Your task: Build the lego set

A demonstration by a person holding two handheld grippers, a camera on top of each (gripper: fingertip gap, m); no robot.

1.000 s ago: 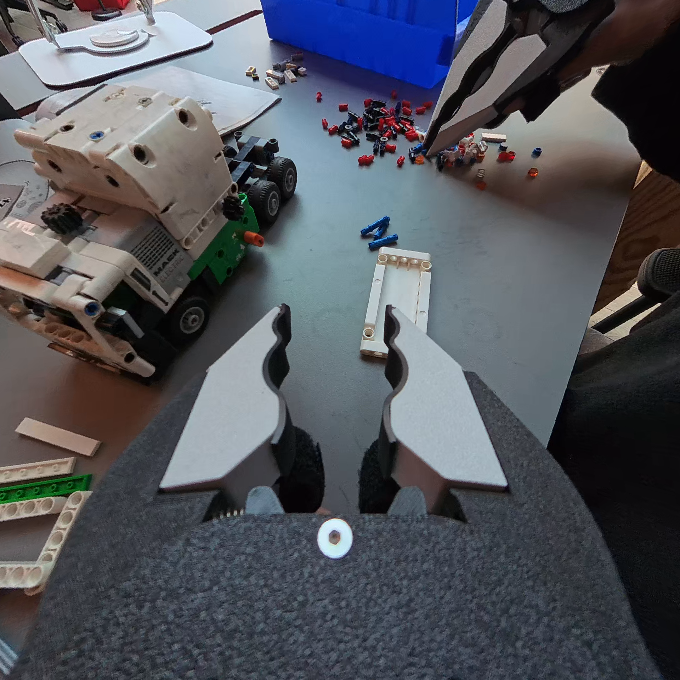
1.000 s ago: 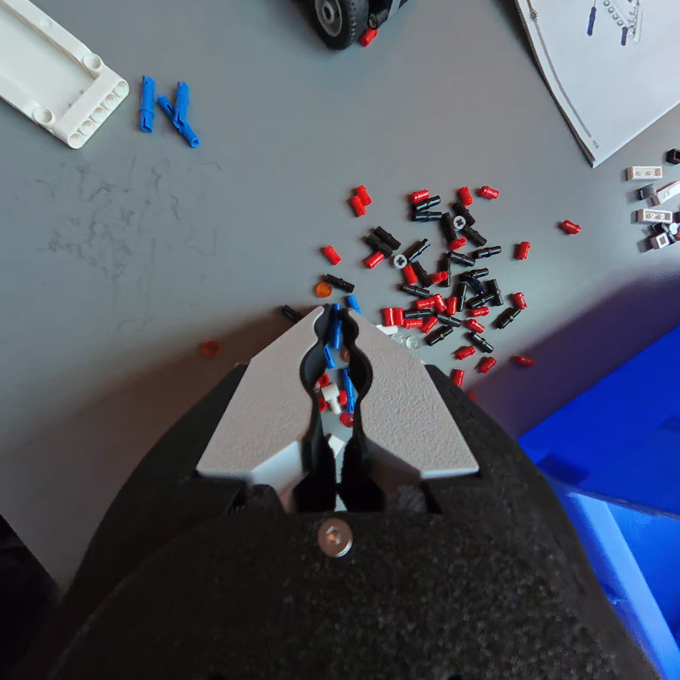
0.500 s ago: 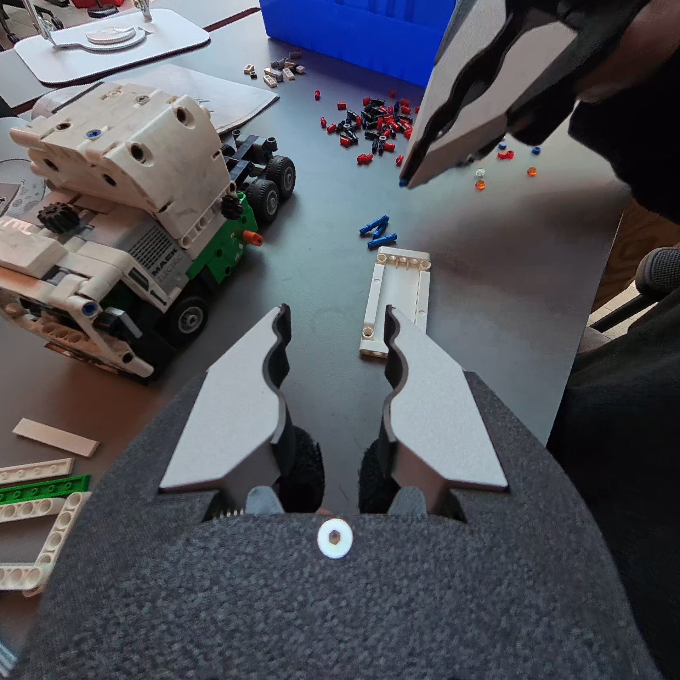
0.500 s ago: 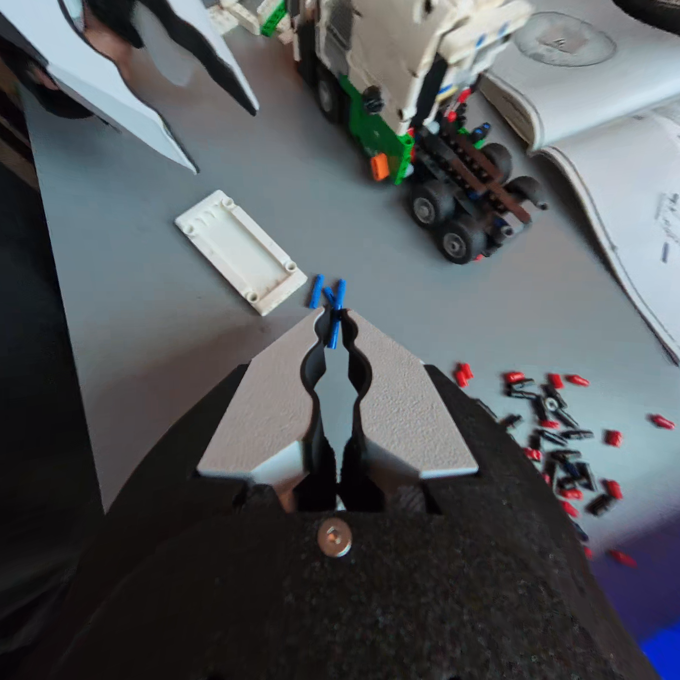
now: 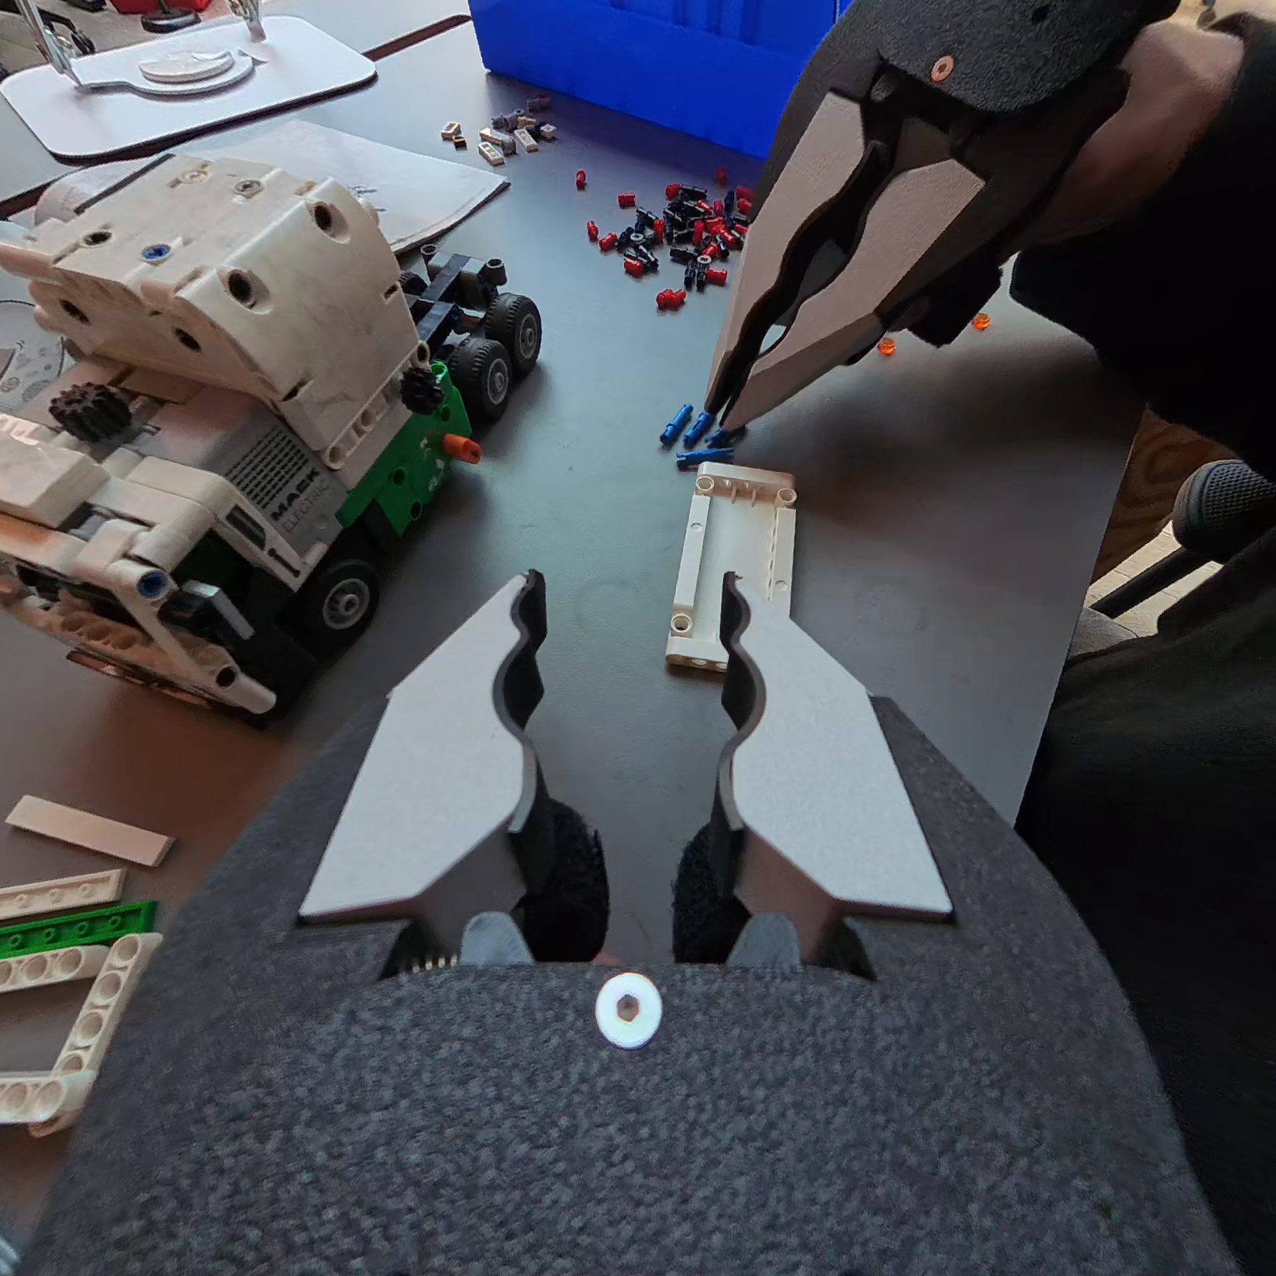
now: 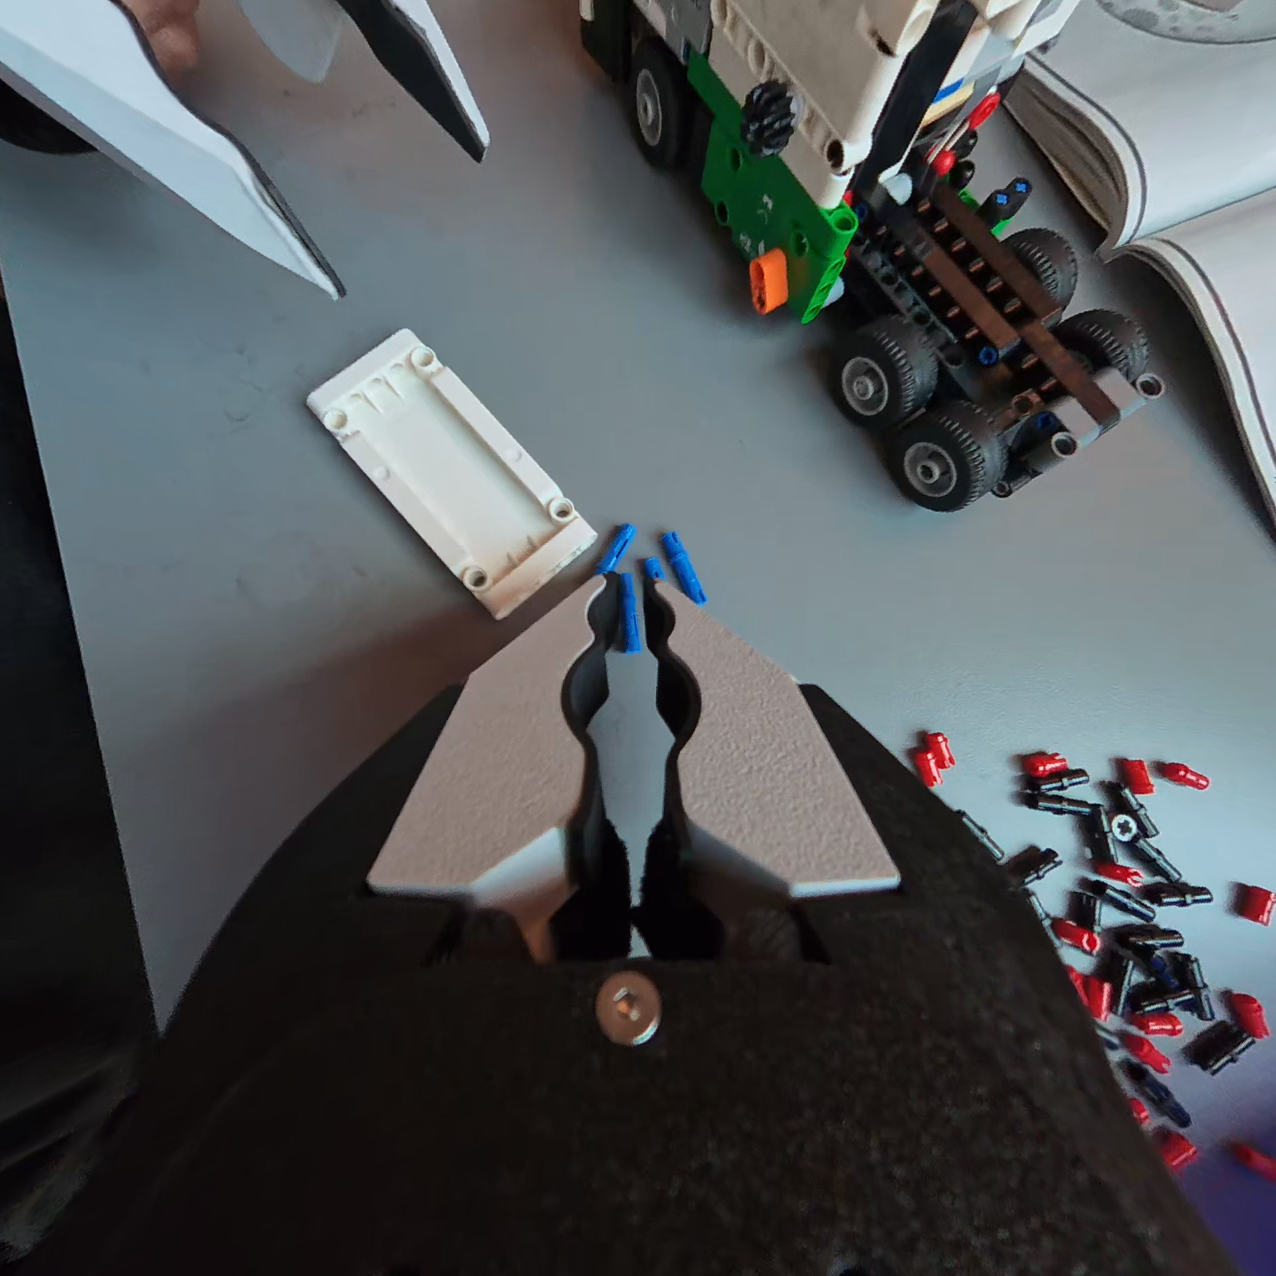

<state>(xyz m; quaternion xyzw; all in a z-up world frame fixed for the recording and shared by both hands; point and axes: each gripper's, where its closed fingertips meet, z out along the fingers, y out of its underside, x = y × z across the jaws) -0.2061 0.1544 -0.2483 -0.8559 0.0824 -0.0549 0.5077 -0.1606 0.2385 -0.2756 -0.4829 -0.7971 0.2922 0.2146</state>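
Note:
My right gripper [image 6: 628, 583] is shut on a small blue pin [image 6: 628, 614], its tips down at the table among three loose blue pins [image 6: 683, 566]. It also shows in the left wrist view [image 5: 721, 418], by the same pins [image 5: 697, 428]. A white rectangular panel [image 6: 449, 462] lies just left of the pins and shows in the left wrist view [image 5: 735, 538]. My left gripper [image 5: 632, 587] is open and empty, held above the table just short of the panel; it shows at the top left of the right wrist view [image 6: 407, 221]. The white and green truck [image 5: 242, 414] stands to the left.
A pile of red and black pins [image 5: 680, 235] lies beyond the right gripper, before a blue bin [image 5: 656, 62]. An open instruction booklet [image 6: 1174, 172] lies behind the truck. White and green beams [image 5: 69, 967] lie at the near left. The table edge and a chair [image 5: 1222, 504] are at the right. Tip to tip, the grippers are about 11 cm apart.
My right gripper lifted a blue pin from the pile and carried it to the three blue pins by the white panel, lowering its tips to the table. My left gripper stayed put.

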